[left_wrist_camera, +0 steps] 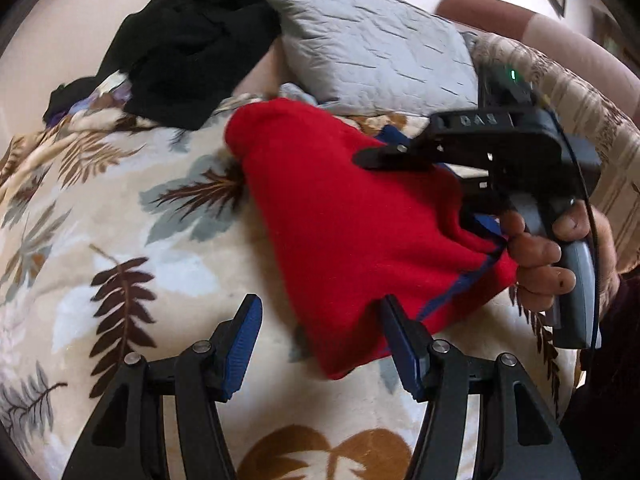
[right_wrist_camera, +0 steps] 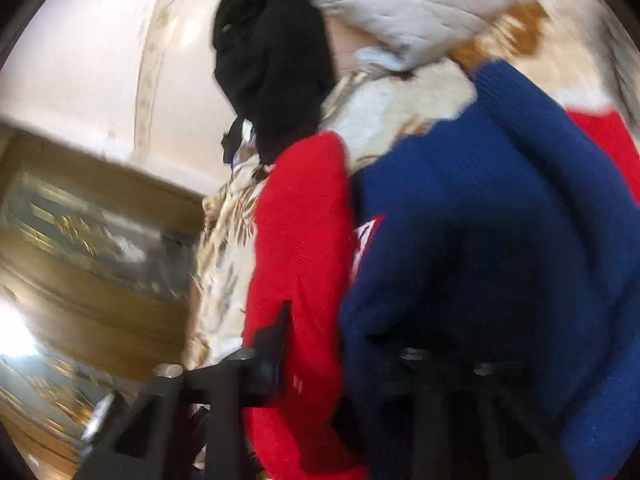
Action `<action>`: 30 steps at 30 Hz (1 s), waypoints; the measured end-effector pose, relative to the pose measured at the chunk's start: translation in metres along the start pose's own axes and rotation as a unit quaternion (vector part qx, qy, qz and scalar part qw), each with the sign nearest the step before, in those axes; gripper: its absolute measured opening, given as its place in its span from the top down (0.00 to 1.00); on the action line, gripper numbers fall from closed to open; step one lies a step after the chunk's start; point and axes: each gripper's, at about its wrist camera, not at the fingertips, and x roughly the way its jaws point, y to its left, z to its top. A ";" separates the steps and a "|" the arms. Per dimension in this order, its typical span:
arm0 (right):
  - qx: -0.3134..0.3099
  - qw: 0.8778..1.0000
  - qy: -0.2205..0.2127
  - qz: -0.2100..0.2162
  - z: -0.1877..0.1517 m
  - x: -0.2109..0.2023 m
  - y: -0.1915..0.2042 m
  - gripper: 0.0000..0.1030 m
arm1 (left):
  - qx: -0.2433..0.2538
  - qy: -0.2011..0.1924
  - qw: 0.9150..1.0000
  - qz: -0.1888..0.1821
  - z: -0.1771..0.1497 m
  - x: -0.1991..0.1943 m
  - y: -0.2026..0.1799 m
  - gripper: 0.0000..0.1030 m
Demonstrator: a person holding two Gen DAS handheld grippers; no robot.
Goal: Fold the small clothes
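Fingers (left_wrist_camera: 256, 344) of left gripper (left_wrist_camera: 320, 344) apart, empty; right gripper's (right_wrist_camera: 312, 360) clamp red-blue sweater (left_wrist_camera: 344, 240).

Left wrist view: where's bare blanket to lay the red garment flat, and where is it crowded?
Free: the leaf-print blanket left of the red garment, below the black clothes, and the strip ahead of the left gripper. Crowded: the far side, with black clothes against the grey pillow, and the right, where the right gripper holds the garment.
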 end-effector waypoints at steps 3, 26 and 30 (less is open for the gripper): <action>-0.037 0.998 -0.046 -0.006 0.004 -0.034 0.023 0.73 | -0.011 -0.017 1.000 -0.006 0.006 -0.006 -0.005 0.40; 0.022 0.993 -0.108 -0.047 0.025 -0.115 -0.032 0.43 | -0.016 -0.035 0.999 0.037 0.020 0.014 -0.027 0.39; 0.000 0.992 -0.060 -0.114 0.030 -0.065 -0.033 0.63 | 0.014 -0.023 0.998 0.053 0.016 0.019 -0.030 0.39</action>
